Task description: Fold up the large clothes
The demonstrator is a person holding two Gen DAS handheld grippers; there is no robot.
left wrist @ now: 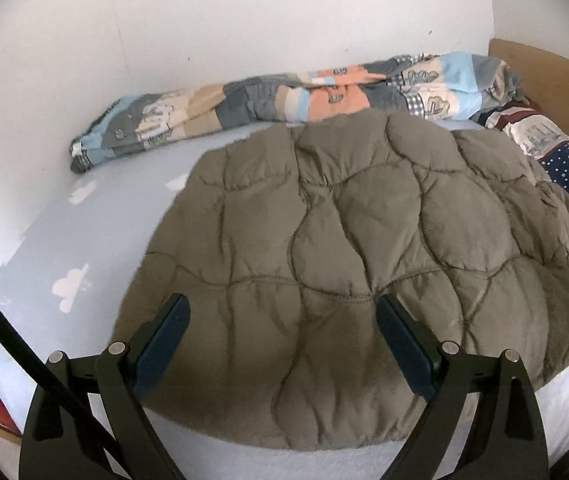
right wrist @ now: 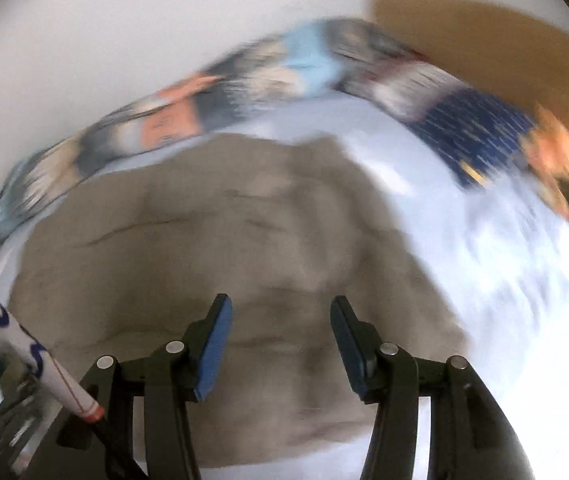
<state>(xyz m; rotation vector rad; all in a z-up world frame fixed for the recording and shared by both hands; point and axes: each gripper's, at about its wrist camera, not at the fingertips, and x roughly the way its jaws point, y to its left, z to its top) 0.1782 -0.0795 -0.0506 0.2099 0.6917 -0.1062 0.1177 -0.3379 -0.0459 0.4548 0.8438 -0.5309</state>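
My left fingers hang spread and empty over the quilted jacket on the bed. My right fingers are parted, also empty.

- The right wrist view is smeared throughout — the quilted jacket shows no clear stitching there.
- Behind the jacket, the patchwork blanket is only streaks.
- In the left wrist view the jacket's right side runs past the edge.
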